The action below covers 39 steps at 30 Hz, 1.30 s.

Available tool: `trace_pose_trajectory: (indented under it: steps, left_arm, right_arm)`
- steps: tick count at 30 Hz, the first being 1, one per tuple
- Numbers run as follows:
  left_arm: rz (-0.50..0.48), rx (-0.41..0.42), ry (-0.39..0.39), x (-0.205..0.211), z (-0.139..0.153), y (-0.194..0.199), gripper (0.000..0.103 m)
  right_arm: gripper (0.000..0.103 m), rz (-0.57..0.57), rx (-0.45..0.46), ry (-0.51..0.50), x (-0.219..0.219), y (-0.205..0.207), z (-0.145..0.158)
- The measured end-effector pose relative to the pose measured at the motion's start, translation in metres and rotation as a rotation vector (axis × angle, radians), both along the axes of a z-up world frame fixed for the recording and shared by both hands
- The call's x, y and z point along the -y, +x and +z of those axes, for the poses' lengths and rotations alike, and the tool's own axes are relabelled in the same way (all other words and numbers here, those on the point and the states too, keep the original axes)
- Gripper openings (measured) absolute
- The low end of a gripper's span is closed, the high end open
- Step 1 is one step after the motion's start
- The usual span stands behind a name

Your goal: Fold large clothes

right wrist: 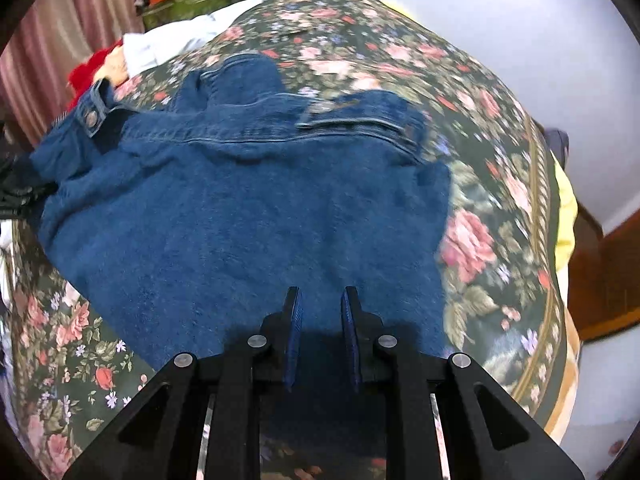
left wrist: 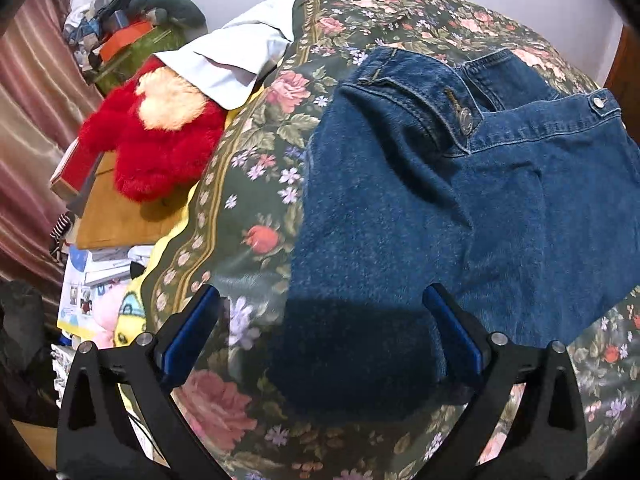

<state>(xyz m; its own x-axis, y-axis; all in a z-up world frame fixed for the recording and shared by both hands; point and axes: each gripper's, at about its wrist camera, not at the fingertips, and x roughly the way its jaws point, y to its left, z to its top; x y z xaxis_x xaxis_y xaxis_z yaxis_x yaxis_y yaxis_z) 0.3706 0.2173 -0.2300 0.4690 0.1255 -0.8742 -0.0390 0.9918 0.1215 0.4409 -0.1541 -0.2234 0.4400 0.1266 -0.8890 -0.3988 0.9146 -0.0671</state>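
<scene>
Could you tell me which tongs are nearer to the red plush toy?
Left. The left tongs hover open over the denim jacket's edge nearest the red plush toy; the right tongs are over the jacket's middle, farther away.

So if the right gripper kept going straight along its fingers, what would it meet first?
Most likely the denim jacket: the right gripper points at its blue fabric spread on the floral bedspread. Depth is unclear.

Right claw, fingers narrowly parted, above denim jacket
</scene>
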Motion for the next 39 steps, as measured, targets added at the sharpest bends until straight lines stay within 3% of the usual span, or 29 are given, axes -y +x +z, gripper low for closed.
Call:
trace_pose_trajectory:
  steps: [7, 8, 10, 12, 17, 21, 26, 29, 31, 34, 39]
  left_arm:
    - [0.021, 0.037, 0.059, -0.006, 0.015, -0.022, 0.103]
    - [0.033, 0.04, 0.06, -0.01, 0.018, -0.023, 0.103]
    - [0.048, 0.044, 0.051, -0.016, 0.025, -0.026, 0.103]
    - [0.047, 0.05, 0.049, -0.018, 0.032, -0.026, 0.103]
    - [0.021, 0.098, 0.106, -0.004, 0.052, -0.008, 0.103]
    - [-0.024, 0.115, 0.113, 0.013, 0.06, 0.023, 0.103]
    - [-0.086, 0.061, 0.134, 0.038, 0.041, 0.07, 0.103]
    - [-0.085, 0.056, 0.194, 0.043, 0.026, 0.089, 0.103]
    - [-0.055, 0.044, 0.18, 0.036, 0.018, 0.101, 0.103]
    - [0.03, 0.019, 0.095, 0.01, 0.009, 0.114, 0.103]
    - [0.138, -0.016, -0.053, -0.022, -0.004, 0.123, 0.103]
  right_arm:
    - [0.017, -0.048, 0.018, -0.091, 0.032, -0.017, 0.003]
    - [0.021, -0.051, 0.027, -0.106, 0.037, -0.021, 0.003]
    - [0.042, -0.073, 0.037, -0.087, 0.047, -0.026, 0.009]
    - [0.055, -0.094, 0.057, -0.098, 0.051, -0.027, 0.016]
    - [0.056, -0.077, 0.114, -0.036, 0.043, -0.027, 0.044]
    - [0.056, -0.03, 0.128, 0.02, 0.011, -0.016, 0.057]
    - [0.056, 0.026, 0.053, 0.067, -0.043, 0.013, 0.04]
    - [0.056, 0.063, -0.02, 0.072, -0.071, 0.03, 0.014]
    - [0.056, 0.071, -0.058, 0.054, -0.081, 0.035, -0.004]
    - [0.056, 0.096, -0.076, 0.019, -0.085, 0.044, -0.027]
    - [0.056, 0.144, -0.042, 0.016, -0.079, 0.036, -0.025]
